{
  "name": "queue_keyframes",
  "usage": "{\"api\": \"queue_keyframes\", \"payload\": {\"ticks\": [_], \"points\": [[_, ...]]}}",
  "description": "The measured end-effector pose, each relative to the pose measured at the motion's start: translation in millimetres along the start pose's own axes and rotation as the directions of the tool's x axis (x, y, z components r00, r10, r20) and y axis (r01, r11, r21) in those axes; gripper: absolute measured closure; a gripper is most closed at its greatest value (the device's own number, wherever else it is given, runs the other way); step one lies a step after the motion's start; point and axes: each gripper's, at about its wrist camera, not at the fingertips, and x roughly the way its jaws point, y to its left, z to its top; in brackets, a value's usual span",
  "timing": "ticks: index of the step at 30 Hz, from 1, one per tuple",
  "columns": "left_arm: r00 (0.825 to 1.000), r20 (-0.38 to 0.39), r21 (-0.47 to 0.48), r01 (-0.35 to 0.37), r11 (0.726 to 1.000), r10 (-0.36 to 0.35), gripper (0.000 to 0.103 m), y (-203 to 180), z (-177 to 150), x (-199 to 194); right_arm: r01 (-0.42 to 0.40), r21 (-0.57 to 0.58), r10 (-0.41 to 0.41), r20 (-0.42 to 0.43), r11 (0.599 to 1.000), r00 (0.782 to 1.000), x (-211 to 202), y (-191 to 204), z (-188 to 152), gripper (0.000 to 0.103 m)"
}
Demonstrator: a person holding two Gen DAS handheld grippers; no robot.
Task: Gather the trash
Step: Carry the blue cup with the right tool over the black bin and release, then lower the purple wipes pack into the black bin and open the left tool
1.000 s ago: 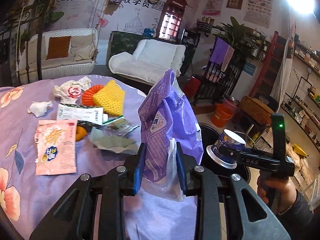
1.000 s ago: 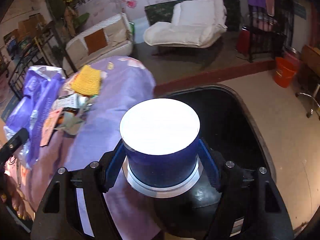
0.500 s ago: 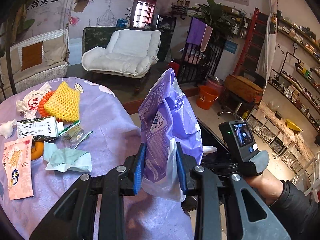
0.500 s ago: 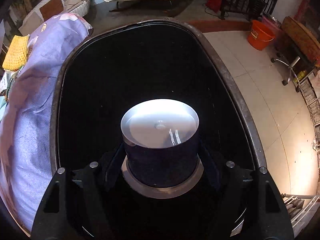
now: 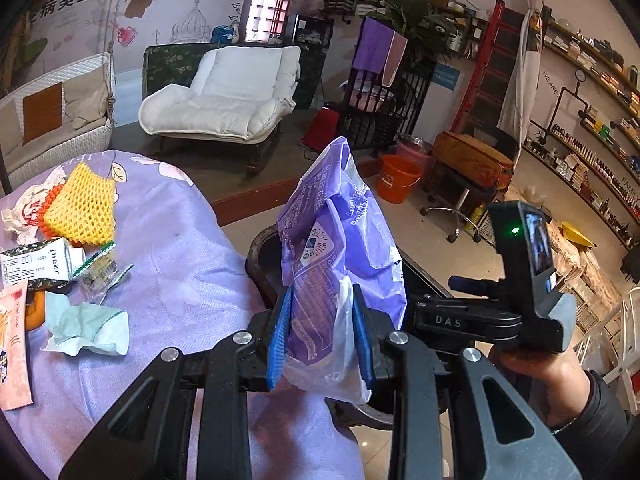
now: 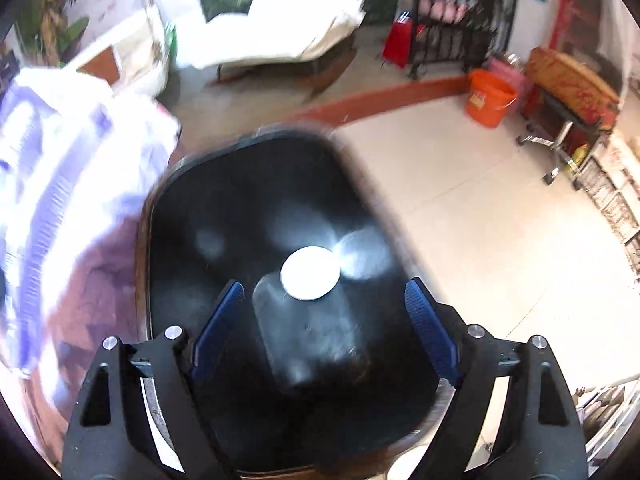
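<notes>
My left gripper [image 5: 320, 334] is shut on a crumpled purple plastic bag [image 5: 340, 240], held upright over the table's edge beside the black trash bin [image 5: 260, 256]. In the right wrist view my right gripper [image 6: 326, 328] hangs above the open black bin [image 6: 224, 208]; its jaws are opening and nothing is between them. The blue cup with a white round base [image 6: 310, 274] lies down inside the bin, clear of the pads [image 6: 218, 324]. The purple bag [image 6: 52, 152] shows blurred at the left of that view.
On the purple tablecloth [image 5: 180, 248] lie a yellow foam net [image 5: 80, 210], a crumpled white wrapper [image 5: 18, 216], a small carton [image 5: 40, 266], a pale green tissue [image 5: 86, 324] and a pink sachet [image 5: 12, 344]. An orange bucket [image 5: 398, 178] stands on the tiled floor behind the bin.
The right gripper swung over the bin with the cup, then spread its jaws; the cup dropped into the bin. The left gripper moved right toward the bin, still gripping the bag.
</notes>
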Motion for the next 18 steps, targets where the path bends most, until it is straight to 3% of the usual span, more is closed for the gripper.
{"api": "queue_keyframes", "payload": {"ticks": [8, 18], "points": [[0.996, -0.076, 0.046, 0.045, 0.998, -0.041, 0.073, -29, 3, 36, 0.155, 0.055, -0.163, 0.206, 0.986, 0.965, -42, -26, 8, 0.015], [0.983, -0.181, 0.116, 0.065, 0.991, -0.044, 0.073, -57, 2, 79, 0.171, 0.147, -0.201, 0.218, 0.974, 0.955, -54, -65, 22, 0.014]]}}
